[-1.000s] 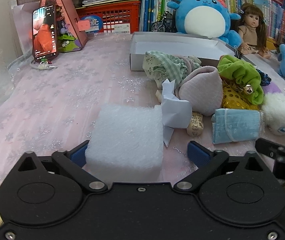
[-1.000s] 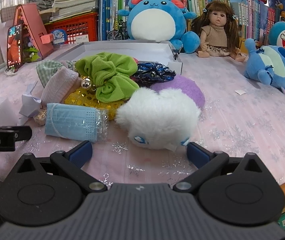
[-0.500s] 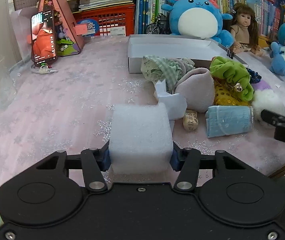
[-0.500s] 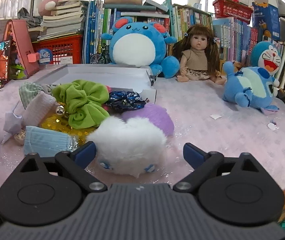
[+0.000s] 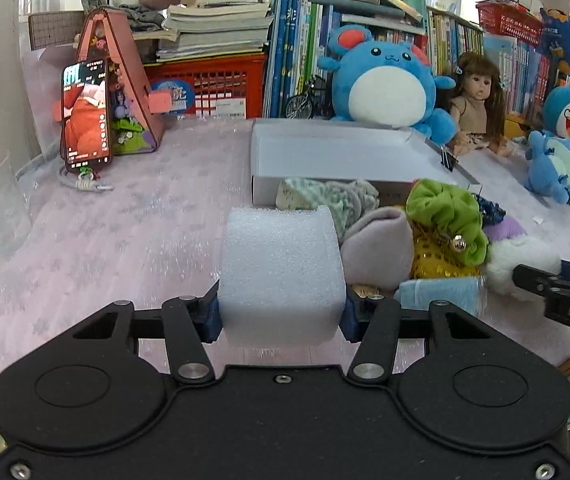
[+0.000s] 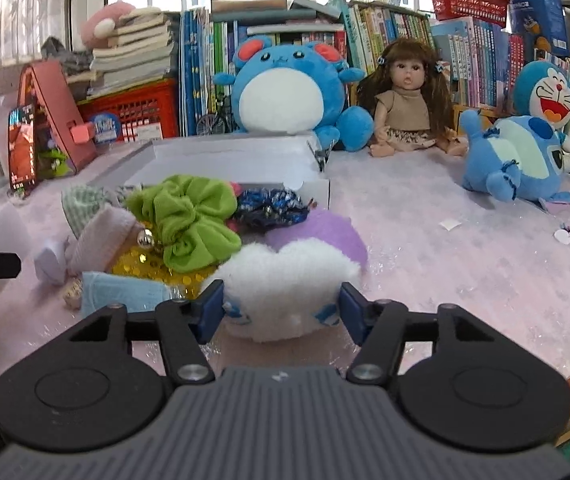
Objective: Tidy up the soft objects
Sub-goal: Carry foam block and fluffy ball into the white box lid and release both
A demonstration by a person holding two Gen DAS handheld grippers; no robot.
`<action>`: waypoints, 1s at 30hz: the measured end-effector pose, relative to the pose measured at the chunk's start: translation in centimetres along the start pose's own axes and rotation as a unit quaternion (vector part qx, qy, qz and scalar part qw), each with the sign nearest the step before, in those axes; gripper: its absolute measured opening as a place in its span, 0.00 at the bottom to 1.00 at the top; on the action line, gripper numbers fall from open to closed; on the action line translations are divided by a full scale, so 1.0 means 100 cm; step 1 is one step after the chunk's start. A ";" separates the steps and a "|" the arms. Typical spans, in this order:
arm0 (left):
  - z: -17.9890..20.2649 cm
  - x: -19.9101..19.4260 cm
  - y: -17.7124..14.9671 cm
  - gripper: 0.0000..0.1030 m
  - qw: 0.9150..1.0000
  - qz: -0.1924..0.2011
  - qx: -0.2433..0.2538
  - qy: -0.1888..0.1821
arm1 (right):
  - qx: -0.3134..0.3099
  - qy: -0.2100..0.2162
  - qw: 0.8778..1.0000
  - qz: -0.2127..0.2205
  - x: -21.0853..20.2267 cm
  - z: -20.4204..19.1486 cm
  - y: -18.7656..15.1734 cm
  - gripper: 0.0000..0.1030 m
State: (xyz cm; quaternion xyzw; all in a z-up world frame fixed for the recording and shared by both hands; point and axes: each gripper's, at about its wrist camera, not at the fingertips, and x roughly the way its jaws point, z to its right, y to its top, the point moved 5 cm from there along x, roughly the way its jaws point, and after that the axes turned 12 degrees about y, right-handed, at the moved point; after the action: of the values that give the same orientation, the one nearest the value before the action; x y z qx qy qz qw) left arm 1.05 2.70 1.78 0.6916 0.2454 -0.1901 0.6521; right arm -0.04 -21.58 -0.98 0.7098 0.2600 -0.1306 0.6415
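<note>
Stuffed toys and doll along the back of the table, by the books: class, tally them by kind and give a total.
Blue stuffed toys: 3 (round mouse, robot cat, lying creature)
Dolls: 1
Total: 4

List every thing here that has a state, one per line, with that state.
left gripper: shut on the foam block
foam block: clamped, its base clear of the cloth
right gripper: jaws closing, pads pressing the white plush
white plush: squeezed between the pads
white box: open, nothing inside that shows
phone: screen lit, propped upright
green scrunchie: resting on the pile
</note>
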 end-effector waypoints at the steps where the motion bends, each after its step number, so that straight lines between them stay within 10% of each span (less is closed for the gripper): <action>1: -0.001 0.001 0.003 0.50 1.000 0.002 -0.001 -0.001 | 0.001 0.001 1.000 0.004 -0.003 0.000 0.003 0.61; 18: 0.012 0.031 0.086 0.50 0.998 0.028 -0.018 -0.052 | 0.014 0.030 0.996 0.080 -0.007 0.013 0.071 0.61; 30: 0.048 0.099 0.114 0.50 0.997 -0.007 -0.036 -0.062 | 0.058 0.070 0.995 0.048 0.054 0.028 0.101 0.61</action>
State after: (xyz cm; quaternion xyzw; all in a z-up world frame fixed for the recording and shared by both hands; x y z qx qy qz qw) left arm 16.02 -1.52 4.86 0.6528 0.2160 -0.2276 0.6894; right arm 10.29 -23.70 4.32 0.7645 0.2625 -0.0644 0.5852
